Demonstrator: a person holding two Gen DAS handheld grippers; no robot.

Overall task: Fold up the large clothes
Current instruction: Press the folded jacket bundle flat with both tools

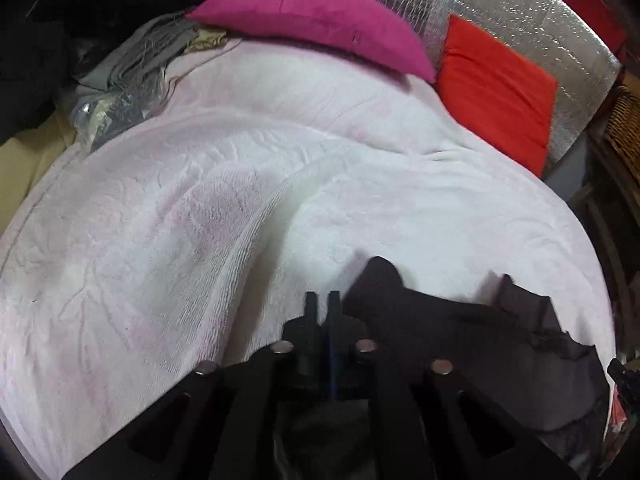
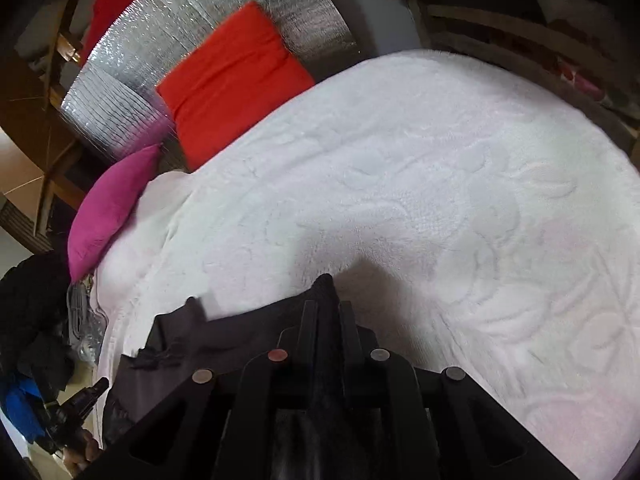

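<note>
A dark brown-grey garment (image 1: 460,332) hangs stretched between both grippers over a white-pink textured blanket (image 1: 280,184) on a bed. My left gripper (image 1: 322,300) is shut on the garment's edge at the bottom centre of the left wrist view. In the right wrist view the garment (image 2: 208,344) spreads to the left, and my right gripper (image 2: 328,308) is shut on a fold of it that pokes up between the fingers. The left gripper (image 2: 80,404) also shows at the lower left of the right wrist view.
A magenta cushion (image 1: 320,20) and an orange-red cushion (image 1: 496,92) lean against a silver foil panel (image 1: 520,12) at the bed's head. Grey clothes and a plastic bag (image 1: 120,92) lie at the far left. A wicker basket (image 1: 624,128) stands at right.
</note>
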